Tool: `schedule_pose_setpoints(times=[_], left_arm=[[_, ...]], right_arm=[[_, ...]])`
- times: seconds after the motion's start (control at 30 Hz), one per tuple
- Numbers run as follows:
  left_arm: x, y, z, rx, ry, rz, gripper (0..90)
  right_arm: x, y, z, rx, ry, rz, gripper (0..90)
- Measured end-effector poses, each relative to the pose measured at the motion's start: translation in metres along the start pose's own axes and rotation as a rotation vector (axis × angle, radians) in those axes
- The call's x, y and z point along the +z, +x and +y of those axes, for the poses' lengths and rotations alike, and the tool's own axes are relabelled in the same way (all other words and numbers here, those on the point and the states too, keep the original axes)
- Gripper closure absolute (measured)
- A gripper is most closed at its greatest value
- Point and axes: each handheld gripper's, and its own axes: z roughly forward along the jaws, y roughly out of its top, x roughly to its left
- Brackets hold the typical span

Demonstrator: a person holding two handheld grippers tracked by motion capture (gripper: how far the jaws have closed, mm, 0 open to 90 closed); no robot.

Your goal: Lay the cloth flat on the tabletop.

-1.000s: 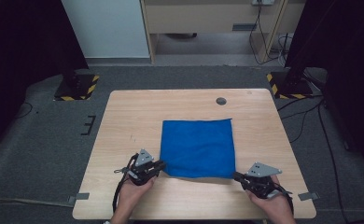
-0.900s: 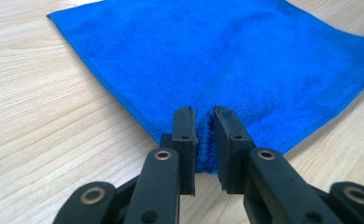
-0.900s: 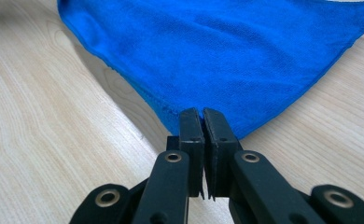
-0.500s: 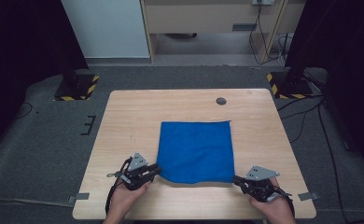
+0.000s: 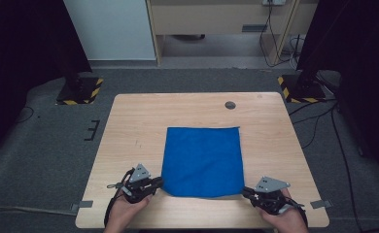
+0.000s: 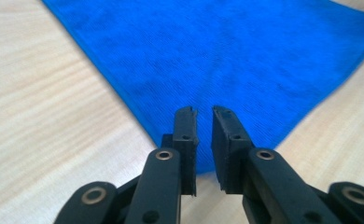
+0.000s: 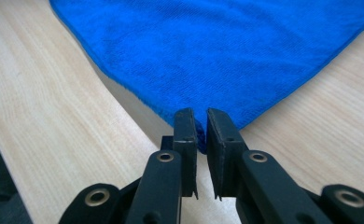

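Observation:
A blue cloth [image 5: 202, 160] lies flat and square on the wooden table [image 5: 139, 121]. My left gripper [image 5: 158, 183] rests at the cloth's near left corner. In the left gripper view its jaws [image 6: 204, 112] stand a narrow gap apart over that corner of the cloth [image 6: 217, 56], and the pads do not press on it. My right gripper [image 5: 246, 191] sits at the near right corner. Its jaws [image 7: 199, 113] have just been opening and are slightly parted, with the corner tip of the cloth [image 7: 217, 51] reaching into the gap, loose.
A dark round grommet [image 5: 230, 105] is set in the table near its far edge. Bare wood surrounds the cloth on all sides. Black stands with yellow-striped bases [image 5: 80, 92] are on the floor beyond the table's far corners.
My left gripper has slid a little to the left, off the cloth's near left corner. The right gripper has kept its place, and the cloth's near edge now lies flat.

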Motion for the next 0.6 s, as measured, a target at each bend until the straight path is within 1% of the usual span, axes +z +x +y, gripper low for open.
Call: schedule_pose_setpoints(times=[0.07, 0.1, 0.13, 0.23, 0.27, 0.33, 0.37, 0.4, 0.43, 0.5, 0.6], left_arm=[[-0.005, -0.001, -0.002, 0.002, -0.007, -0.005, 78.1], [-0.009, -0.001, -0.004, 0.002, -0.015, -0.009, 78.1], [-0.012, -0.002, -0.006, 0.003, -0.019, -0.008, 77.8], [-0.018, -0.002, -0.009, 0.005, -0.032, 0.010, 74.8], [-0.019, -0.001, -0.009, 0.000, -0.043, 0.016, 72.4], [-0.020, 0.000, -0.007, -0.014, -0.070, 0.026, 65.8], [-0.020, 0.000, -0.005, -0.019, -0.078, 0.035, 60.6], [-0.019, 0.000, -0.003, -0.016, -0.082, 0.044, 56.1], [-0.018, 0.000, -0.001, -0.013, -0.083, 0.053, 51.0], [-0.017, 0.000, 0.001, -0.012, -0.087, 0.057, 41.7], [-0.014, 0.004, 0.005, -0.019, -0.098, 0.064, 30.7]], right_arm=[[0.000, 0.001, -0.001, -0.003, 0.008, -0.007, 78.0], [-0.001, 0.001, -0.002, -0.006, 0.012, -0.008, 73.8], [-0.001, 0.001, -0.001, 0.001, 0.012, -0.015, 69.5], [-0.005, 0.002, -0.001, 0.013, 0.005, -0.017, 57.8], [-0.007, 0.003, -0.002, 0.020, 0.004, -0.025, 51.0], [-0.008, 0.004, -0.003, 0.023, -0.003, -0.051, 42.5], [-0.008, 0.003, -0.003, 0.025, -0.005, -0.066, 37.7], [-0.008, 0.002, -0.003, 0.027, -0.010, -0.074, 34.5], [-0.007, 0.001, -0.002, 0.046, -0.018, -0.080, 31.3], [-0.005, -0.002, 0.000, 0.053, -0.029, -0.089, 26.4], [0.001, -0.007, 0.003, 0.078, -0.027, -0.096, 20.9]])
